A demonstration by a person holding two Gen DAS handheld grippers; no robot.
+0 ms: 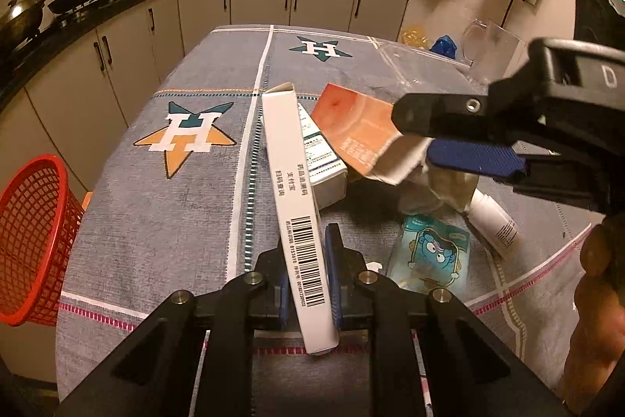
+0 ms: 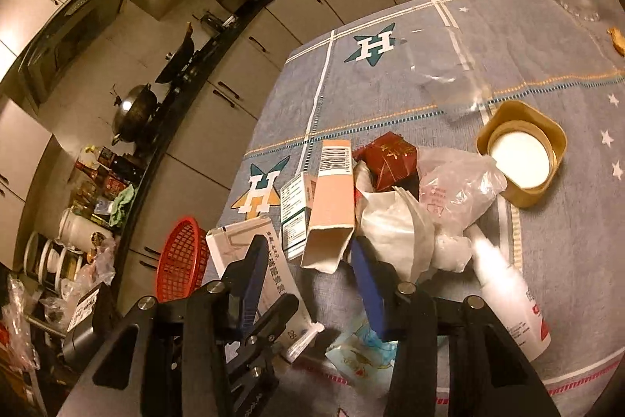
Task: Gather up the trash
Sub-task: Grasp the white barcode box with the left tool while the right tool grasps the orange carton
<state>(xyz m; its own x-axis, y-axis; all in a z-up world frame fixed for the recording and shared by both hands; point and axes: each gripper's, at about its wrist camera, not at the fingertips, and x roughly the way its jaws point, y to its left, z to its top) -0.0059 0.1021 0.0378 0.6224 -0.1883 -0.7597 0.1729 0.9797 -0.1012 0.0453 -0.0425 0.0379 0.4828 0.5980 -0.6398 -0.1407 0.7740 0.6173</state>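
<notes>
Several scraps crowd the grey star-printed tablecloth [image 1: 129, 221] — crumpled white paper [image 2: 394, 233], a gold square lid [image 2: 547, 190], a red mesh basket [image 1: 35, 241] at its edge. Left gripper [image 1: 306, 280] clamps a long white barcoded carton [image 1: 293, 206]; right gripper [image 2: 308, 260] stands half-open around an orange open-ended carton [image 2: 332, 206], pads apart. Stars read "H".

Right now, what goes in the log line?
left tongs: shut on white box | right tongs: open around orange carton | red basket: beside table

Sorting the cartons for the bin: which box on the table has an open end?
The orange box: its near end gapes open and empty. The white box, clamped in the left gripper, looks shut at both ends.
</notes>
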